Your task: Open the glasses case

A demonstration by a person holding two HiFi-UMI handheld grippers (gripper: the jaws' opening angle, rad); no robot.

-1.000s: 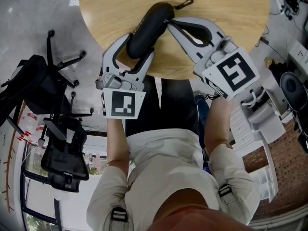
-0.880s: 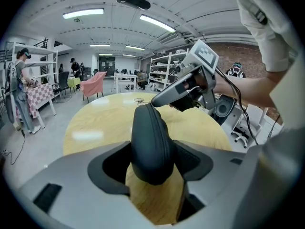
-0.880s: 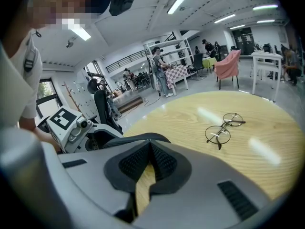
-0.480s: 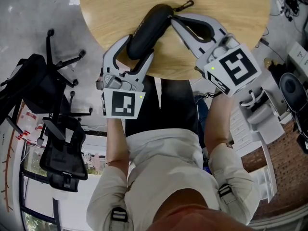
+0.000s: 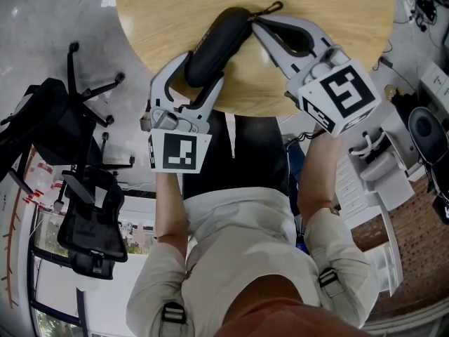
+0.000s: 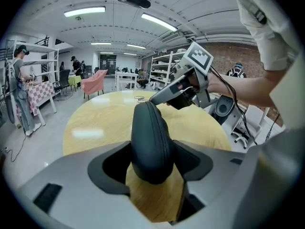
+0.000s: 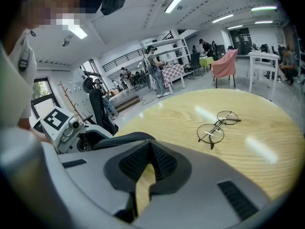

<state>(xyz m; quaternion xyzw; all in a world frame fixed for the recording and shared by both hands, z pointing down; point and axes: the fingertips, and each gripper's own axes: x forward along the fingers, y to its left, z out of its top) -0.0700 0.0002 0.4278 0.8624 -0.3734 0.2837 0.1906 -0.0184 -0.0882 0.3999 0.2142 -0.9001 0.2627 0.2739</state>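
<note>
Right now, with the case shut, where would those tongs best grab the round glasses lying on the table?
The glasses lie flat on the table, all thin wire. I'd come from straight above and pinch the bridge between the two round lenses: it's the middle, so they'd likely hang balanced, and nothing presses on the glass.

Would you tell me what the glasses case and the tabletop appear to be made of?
Glasses case: probably matte black leatherette or fabric; a fine seam runs along it. Tabletop: light wood or wood-look laminate, smooth, with grain lines and bright sheen patches.
</note>
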